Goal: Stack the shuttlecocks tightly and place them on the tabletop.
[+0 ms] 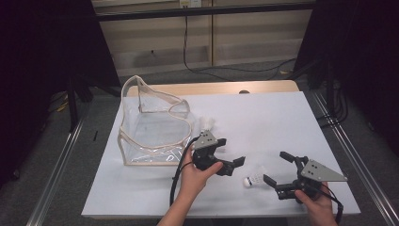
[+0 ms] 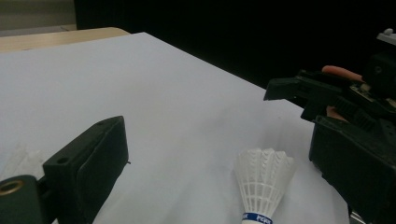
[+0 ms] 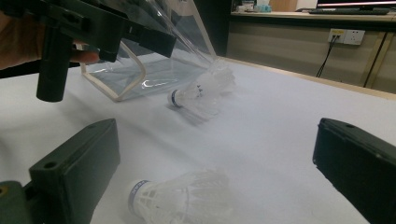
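Two shuttlecocks lie loose on the white table (image 1: 263,117), and the clear plastic pouch (image 1: 153,127) at the left of the high view looks empty, though through its glossy wall I can't be quite sure. So, as I judge it, the packing has hardly begun: both birdies have yet to go in.

The nearer shuttlecock (image 1: 254,179) sits low and right of centre in the high view, between the two tools, cork end toward the bottom of the frame. The left gripper (image 1: 233,165) has its jaws spread wide with nothing between them; in its own view the birdie stands at bottom centre. The right gripper (image 1: 277,168) is likewise spread, with that shuttlecock lying between its jaws but unpinched. The second shuttlecock (image 1: 208,124) rests just beside the pouch's mouth, near the middle of the frame.
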